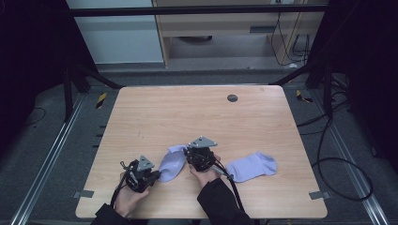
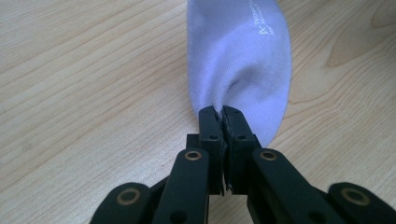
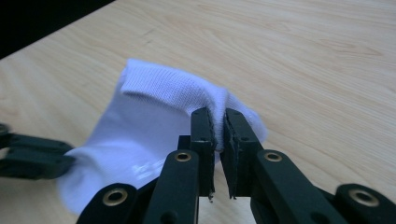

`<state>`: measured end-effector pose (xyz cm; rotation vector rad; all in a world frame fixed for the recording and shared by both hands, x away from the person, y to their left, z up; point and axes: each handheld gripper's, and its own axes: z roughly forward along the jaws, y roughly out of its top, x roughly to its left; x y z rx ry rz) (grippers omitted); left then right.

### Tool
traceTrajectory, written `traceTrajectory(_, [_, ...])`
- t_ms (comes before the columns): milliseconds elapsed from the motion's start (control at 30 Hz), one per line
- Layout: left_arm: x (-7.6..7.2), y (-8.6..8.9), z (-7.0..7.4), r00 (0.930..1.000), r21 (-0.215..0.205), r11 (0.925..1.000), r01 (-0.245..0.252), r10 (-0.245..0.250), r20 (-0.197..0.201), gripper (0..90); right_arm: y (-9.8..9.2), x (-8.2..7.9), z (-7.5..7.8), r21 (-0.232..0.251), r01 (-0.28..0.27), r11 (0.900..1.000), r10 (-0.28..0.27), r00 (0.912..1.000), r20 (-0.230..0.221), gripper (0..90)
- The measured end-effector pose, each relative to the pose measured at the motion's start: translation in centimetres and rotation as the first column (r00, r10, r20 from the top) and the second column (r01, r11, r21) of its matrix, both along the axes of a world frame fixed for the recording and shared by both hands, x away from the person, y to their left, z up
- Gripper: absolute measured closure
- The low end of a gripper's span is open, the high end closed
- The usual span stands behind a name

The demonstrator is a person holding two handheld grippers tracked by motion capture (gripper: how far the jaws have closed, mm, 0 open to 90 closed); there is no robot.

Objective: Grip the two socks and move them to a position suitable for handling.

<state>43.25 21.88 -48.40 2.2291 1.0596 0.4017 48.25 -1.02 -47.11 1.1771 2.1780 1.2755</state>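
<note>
While the wooden surface carries both pale socks, the gripped sock lies near its 6 o'clock edge. Left hand-held gripper pinches its toe; right hand-held gripper pinches its cuff. Second sock lies at 3 o'clock.

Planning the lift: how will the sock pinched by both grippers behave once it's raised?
The sock is probably floppy: its fabric puckers where the left gripper pinches the toe. Likely light, and it should sag between that and the right gripper at the cuff.
</note>
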Motion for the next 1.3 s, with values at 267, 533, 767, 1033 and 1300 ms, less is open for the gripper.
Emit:
traceTrajectory(267, [0.3,0.1,-0.1,0.9999,0.011,0.9999,0.002,-0.001,-0.015,87.3,-0.1,0.5,-0.3,-0.013,0.043,0.999,-0.043,0.9987,0.026,82.0])
traceTrajectory(533, [0.5,0.1,0.0,0.9999,0.017,0.9999,0.000,0.000,-0.012,87.3,-0.5,1.0,-0.2,-0.017,0.057,0.998,-0.057,0.9982,0.016,83.4])
traceTrajectory(767, [0.8,0.2,0.0,0.9999,0.019,0.9998,-0.010,0.011,-0.014,87.0,-0.9,1.9,-0.7,-0.024,0.082,0.996,-0.082,0.9966,-0.009,79.8])
traceTrajectory(1033, [1.3,0.9,-0.3,0.9973,0.016,0.9975,-0.069,0.069,0.026,72.0,-1.4,1.9,-0.2,-0.003,0.101,0.995,-0.101,0.9930,0.062,64.8])
traceTrajectory(1300, [0.5,1.3,0.5,0.9870,-0.058,0.9880,-0.143,0.147,0.066,55.5,-2.0,2.5,-0.6,-0.033,0.074,0.997,-0.073,0.9970,0.026,63.4])
